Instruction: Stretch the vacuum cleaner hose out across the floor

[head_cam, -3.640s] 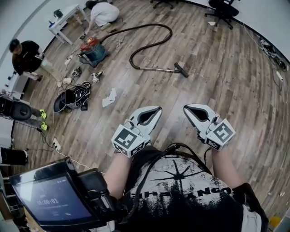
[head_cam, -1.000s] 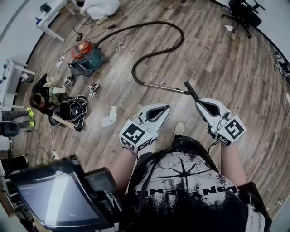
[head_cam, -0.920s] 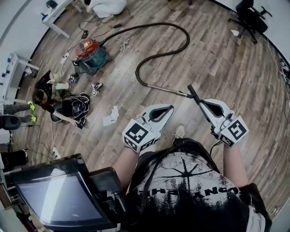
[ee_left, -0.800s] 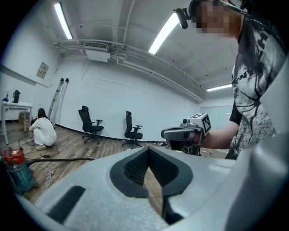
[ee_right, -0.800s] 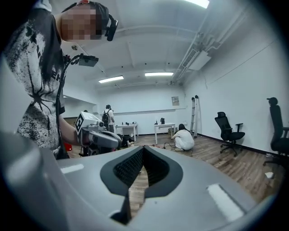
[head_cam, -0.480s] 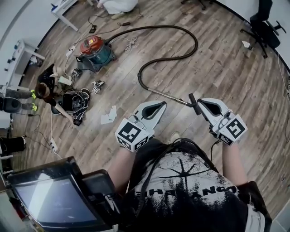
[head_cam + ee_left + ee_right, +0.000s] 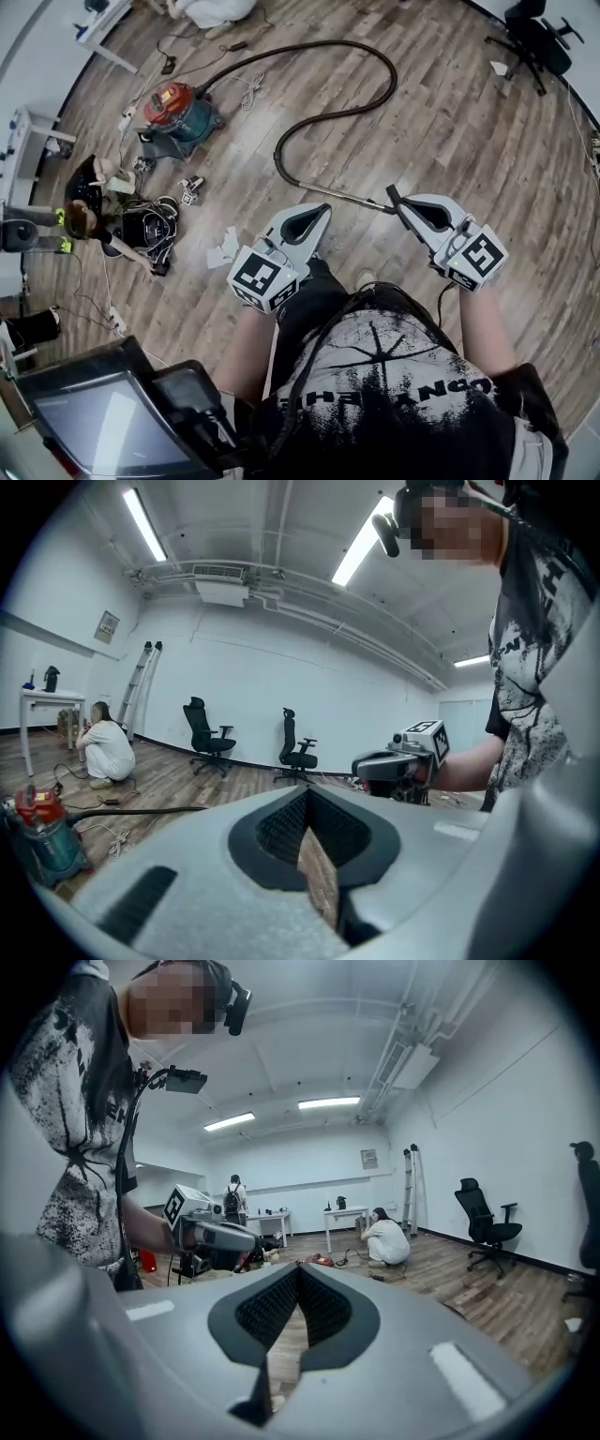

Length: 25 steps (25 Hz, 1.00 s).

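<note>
So: two tongs, left tongs [image 7: 316, 212], right tongs [image 7: 403, 202], both closed, empty; one hose [image 7: 333, 114] looped, nozzle [image 7: 391, 196] partly hidden

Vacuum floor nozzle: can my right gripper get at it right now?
Probably yes. The nozzle lies on bare floor just ahead of the right gripper, nothing between them, but the gripper is held above the floor with jaws shut, so lower and open first.

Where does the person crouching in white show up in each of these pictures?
Head view: the person in white is at the top edge, left of centre.
Left gripper view: far left, crouched on the floor.
Right gripper view: right of centre, far back.
Shared landmark: the white table beside them.
</note>
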Each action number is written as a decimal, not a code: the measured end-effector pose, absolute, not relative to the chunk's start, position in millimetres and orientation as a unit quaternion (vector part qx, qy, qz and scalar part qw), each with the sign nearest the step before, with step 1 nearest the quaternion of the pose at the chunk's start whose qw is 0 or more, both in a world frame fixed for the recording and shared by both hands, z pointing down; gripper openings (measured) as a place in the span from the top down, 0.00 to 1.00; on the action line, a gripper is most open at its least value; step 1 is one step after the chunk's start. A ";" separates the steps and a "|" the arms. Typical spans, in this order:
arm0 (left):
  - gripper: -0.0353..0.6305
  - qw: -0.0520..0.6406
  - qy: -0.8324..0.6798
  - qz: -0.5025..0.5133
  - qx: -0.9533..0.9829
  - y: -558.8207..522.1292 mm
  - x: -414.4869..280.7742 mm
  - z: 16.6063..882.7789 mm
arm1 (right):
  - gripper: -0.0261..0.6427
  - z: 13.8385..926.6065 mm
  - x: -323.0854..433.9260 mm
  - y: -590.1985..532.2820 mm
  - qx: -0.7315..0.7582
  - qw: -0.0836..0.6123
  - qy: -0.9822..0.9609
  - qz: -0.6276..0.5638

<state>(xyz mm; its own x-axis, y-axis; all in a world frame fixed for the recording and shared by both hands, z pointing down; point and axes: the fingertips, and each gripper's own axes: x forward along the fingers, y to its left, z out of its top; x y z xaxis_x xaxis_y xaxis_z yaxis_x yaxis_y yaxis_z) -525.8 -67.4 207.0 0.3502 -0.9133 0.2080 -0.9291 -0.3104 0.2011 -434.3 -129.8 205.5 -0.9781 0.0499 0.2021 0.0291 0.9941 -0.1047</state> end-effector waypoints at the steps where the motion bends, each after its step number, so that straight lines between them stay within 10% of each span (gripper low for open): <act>1: 0.94 0.145 -0.561 0.028 0.815 -72.9 -531.8 209.9 | 0.95 205.1 -440.4 -134.5 -0.011 0.105 -0.993 0.048; 25: 0.94 0.191 -0.426 0.067 0.882 -171.7 -608.3 246.9 | 0.95 242.9 -518.2 -207.5 0.105 0.129 -0.982 0.085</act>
